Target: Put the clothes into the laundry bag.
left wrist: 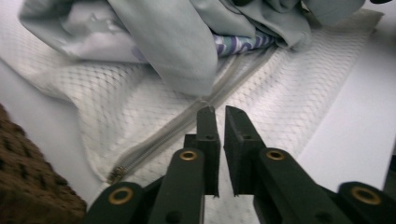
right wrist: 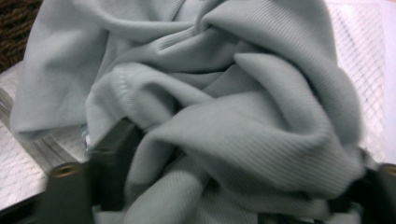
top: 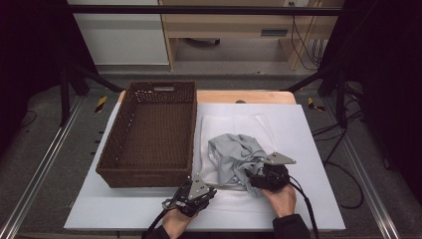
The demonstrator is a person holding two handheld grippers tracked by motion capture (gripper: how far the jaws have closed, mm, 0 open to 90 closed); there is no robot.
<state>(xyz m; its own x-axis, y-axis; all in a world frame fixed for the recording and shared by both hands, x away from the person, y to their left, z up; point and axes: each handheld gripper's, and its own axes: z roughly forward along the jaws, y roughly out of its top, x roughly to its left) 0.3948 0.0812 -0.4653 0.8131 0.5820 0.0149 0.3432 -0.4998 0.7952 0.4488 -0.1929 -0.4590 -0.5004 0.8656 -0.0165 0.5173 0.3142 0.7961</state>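
A crumpled grey garment (top: 236, 154) lies on a white mesh laundry bag (top: 234, 124) spread flat on the white board. My right gripper (top: 252, 175) is at the garment's near right edge. In the right gripper view its jaws (right wrist: 245, 144) stand wide, with bunched grey cloth (right wrist: 243, 93) packed between them and draped over them. My left gripper (top: 206, 185) is at the bag's near left corner. Its jaws (left wrist: 219, 112) are almost together, tips down on the bag's zipper strip (left wrist: 154, 144), pinching the mesh there. A purple and teal patterned cloth (left wrist: 238, 44) peeks out under the garment (left wrist: 177, 42).
An empty brown wicker basket (top: 144, 172) stands left of the bag, its near wall close to my left gripper; its corner (left wrist: 28, 186) is in the left gripper view. The white board (top: 303, 149) extends to the right. Cables trail from both grippers over the near edge.
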